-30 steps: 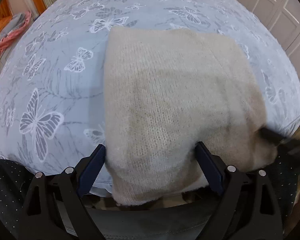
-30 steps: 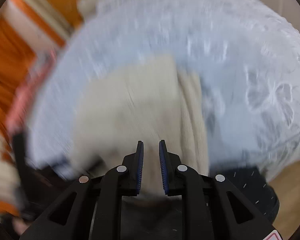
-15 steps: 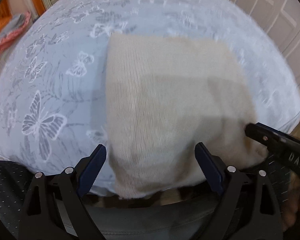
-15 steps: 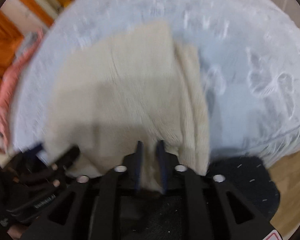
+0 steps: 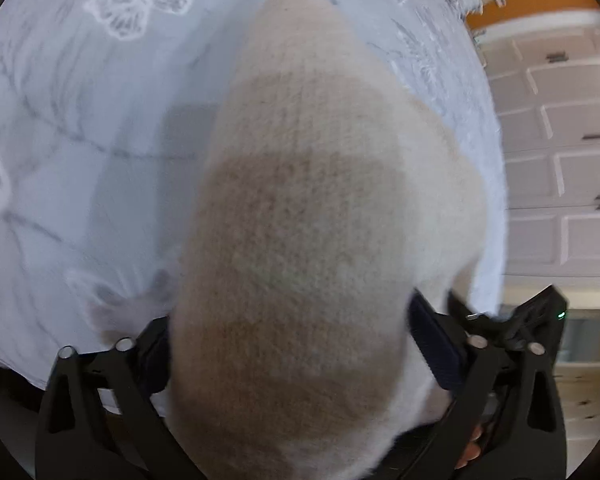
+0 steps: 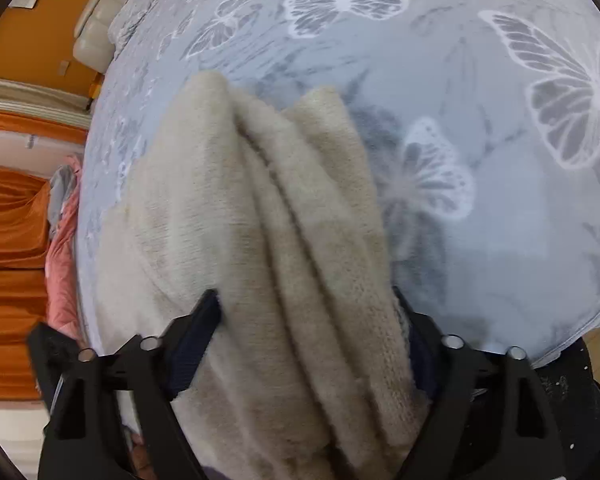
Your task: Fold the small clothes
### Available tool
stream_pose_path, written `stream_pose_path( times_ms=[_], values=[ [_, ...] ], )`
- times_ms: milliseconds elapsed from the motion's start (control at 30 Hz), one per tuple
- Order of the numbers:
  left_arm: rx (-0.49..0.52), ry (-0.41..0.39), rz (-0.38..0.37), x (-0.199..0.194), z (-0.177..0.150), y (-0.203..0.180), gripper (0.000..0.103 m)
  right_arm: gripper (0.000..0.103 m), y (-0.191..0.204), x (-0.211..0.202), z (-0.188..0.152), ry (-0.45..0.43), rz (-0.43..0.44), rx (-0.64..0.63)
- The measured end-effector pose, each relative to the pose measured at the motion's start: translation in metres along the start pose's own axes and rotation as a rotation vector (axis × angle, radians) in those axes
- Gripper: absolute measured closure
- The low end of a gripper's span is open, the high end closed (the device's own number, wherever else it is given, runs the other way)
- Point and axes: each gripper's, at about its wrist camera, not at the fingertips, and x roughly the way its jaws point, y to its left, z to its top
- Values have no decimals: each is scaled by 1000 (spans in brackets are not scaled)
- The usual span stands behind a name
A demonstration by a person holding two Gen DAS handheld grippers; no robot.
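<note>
In the left wrist view the cream knit garment (image 5: 300,240) is lying near the butterfly bedspread's (image 5: 80,160) edge between the left gripper's (image 5: 288,344) wide jaws, while in the right wrist view its stacked folds (image 6: 292,240) are filling the right gripper's (image 6: 312,332) wide jaws.

both grippers, left (image 5: 288,344) and right (image 6: 308,332), jaws spread wide.

A pale blue bedspread (image 6: 480,240) printed with white butterflies covers the bed. Orange curtains (image 6: 8,220) hang at the left of the right wrist view, with pink fabric (image 6: 62,272) beside them. White panelled cabinet doors (image 5: 560,168) stand beyond the bed's edge.
</note>
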Motion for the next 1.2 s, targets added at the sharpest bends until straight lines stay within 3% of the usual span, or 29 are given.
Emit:
stream_pose_path(
  times_ms=[33,67,167,300,433,500,567,700,767,800,833,900,1000,1133,1200],
  values=[
    [5,-1,-20,-3,0,-3,29,51,6,-3,0,5,11,-14],
    [20,-5,-45,-10,-1,-9,41,66,14,-9,0,1,0,-40],
    [61,-22,-100,-36,1,-22,55,71,52,-38,-2,-70,15,-143],
    [175,-115,-161,-107,11,-50,56,71,120,-85,-12,-191,44,-301],
    [305,-223,-179,-188,23,-66,51,71,183,-133,-24,-311,157,-381],
    [338,-242,-144,-212,34,-63,43,69,193,-143,-24,-329,215,-381],
    [350,-260,-67,-213,43,-53,38,67,202,-133,-22,-330,212,-397],
    [329,-189,183,-146,55,1,32,62,186,-48,-15,-182,137,-333],
    [288,-166,296,-120,49,33,45,67,175,5,-24,-138,-77,-344],
    [284,-172,322,-120,41,44,45,73,172,12,-30,-147,-143,-359],
    [288,-202,307,-126,33,49,44,73,171,11,-42,-177,-163,-383],
    [315,-279,284,-143,13,48,36,73,172,-6,-66,-231,-97,-402],
    [358,-347,327,-154,-9,43,31,73,177,-16,-98,-260,-138,-478],
    [333,-320,369,-144,-18,49,31,73,174,0,-116,-256,-220,-527],
    [317,-305,368,-140,-17,59,31,73,168,0,-115,-236,-206,-486]
  ],
)
